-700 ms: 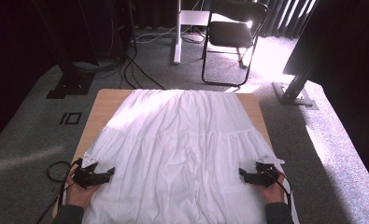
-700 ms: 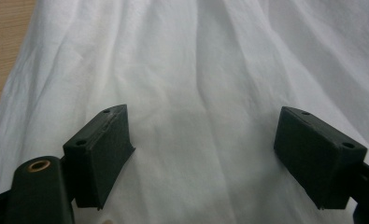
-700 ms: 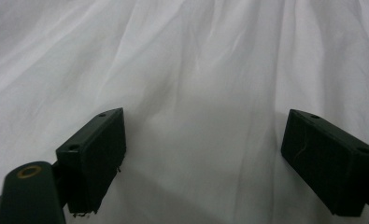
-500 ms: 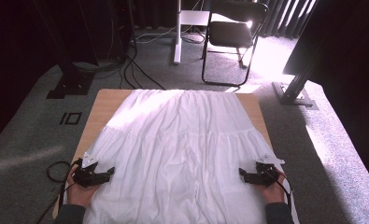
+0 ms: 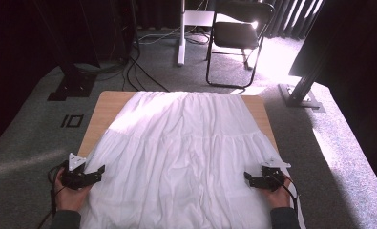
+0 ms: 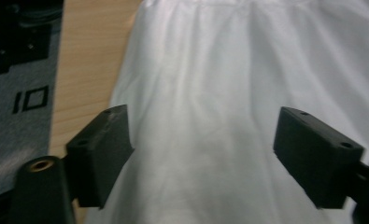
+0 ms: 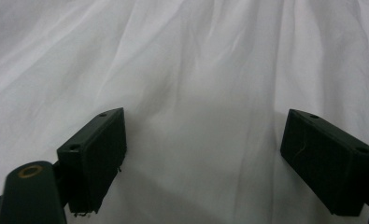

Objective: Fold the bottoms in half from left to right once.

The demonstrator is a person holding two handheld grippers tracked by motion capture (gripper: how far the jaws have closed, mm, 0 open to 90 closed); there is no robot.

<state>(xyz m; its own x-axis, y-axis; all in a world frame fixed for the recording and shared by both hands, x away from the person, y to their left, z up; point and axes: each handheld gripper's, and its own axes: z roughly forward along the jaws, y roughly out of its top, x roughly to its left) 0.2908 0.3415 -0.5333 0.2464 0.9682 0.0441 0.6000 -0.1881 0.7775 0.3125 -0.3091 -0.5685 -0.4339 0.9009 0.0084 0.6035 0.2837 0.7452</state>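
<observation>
- A white tiered skirt (image 5: pixel 181 157) lay spread flat over a wooden table (image 5: pixel 107 102), its gathered waist toward 12 o'clock and its wide hem running off the table edge at 6 o'clock.
- The left gripper (image 5: pixel 96 172) sat at about 8 o'clock on the cloth's left edge, jaws wide apart and holding nothing; its own view showed cloth and a strip of bare wood between them.
- The right gripper (image 5: pixel 247 178) sat at about 4 o'clock on the right edge, jaws likewise spread wide and empty over the fabric.
- Compared with the pictures from a moment before, almost nothing had changed: both grippers stayed at the same hem corners, and the skirt kept the same folds.
- That stillness suggested a pause at the start of a step, probably before pinching the two sides to fold or lift.
</observation>
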